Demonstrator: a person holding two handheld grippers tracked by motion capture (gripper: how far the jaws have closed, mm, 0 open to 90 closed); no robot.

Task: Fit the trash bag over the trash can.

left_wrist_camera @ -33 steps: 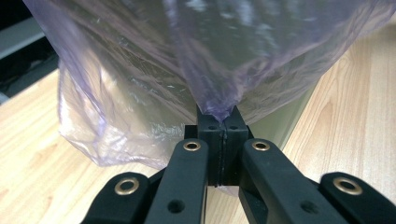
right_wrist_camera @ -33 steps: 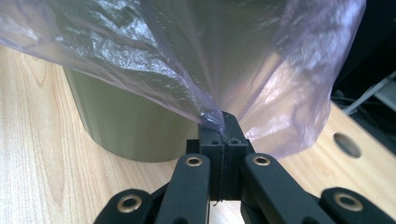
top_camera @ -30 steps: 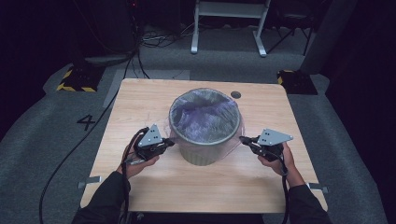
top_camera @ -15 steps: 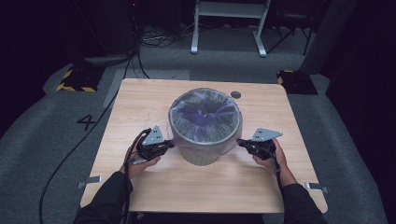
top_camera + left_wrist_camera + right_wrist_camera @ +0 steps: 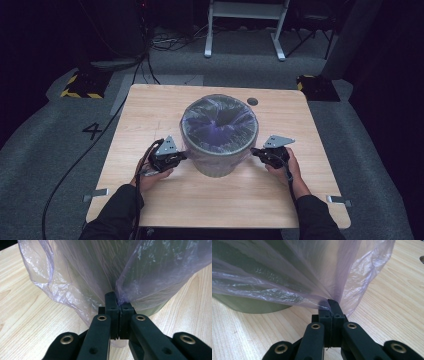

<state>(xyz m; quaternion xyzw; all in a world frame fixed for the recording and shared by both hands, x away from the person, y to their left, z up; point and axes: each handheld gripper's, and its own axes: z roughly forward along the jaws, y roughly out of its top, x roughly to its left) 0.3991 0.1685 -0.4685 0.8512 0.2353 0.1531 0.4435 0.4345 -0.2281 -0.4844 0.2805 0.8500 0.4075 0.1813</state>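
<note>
The left gripper [image 5: 181, 156] sits at about eight o'clock from the bin [image 5: 220, 162], its jaws clamped on a pinch of the bag [image 5: 218, 122]. In the left gripper view the left gripper [image 5: 116, 305] has its pads pressed together with thin film caught between them, and the bag [image 5: 75, 277] fans up and outward from that pinch in tight pleats.

The bin stands upright near the middle of the table [image 5: 150, 107], a round grey-green can. The bag is a clear, faintly violet plastic liner: its mouth is folded over the rim and hangs down the outer wall, while the inside shows as a dark purple hollow with streaks of glare. Below the film's ragged hem the bin [image 5: 155, 311] shows bare wall down to the wood.

The right gripper [image 5: 256, 152] sits at about four o'clock from the bin, likewise closed on the film. In the right gripper view the right gripper [image 5: 331, 305] nips a gathered fold, from which the bag [image 5: 287, 272] stretches taut in long creases over the bin [image 5: 249, 306], with a loose, crinkled flap hanging at two o'clock.
</note>
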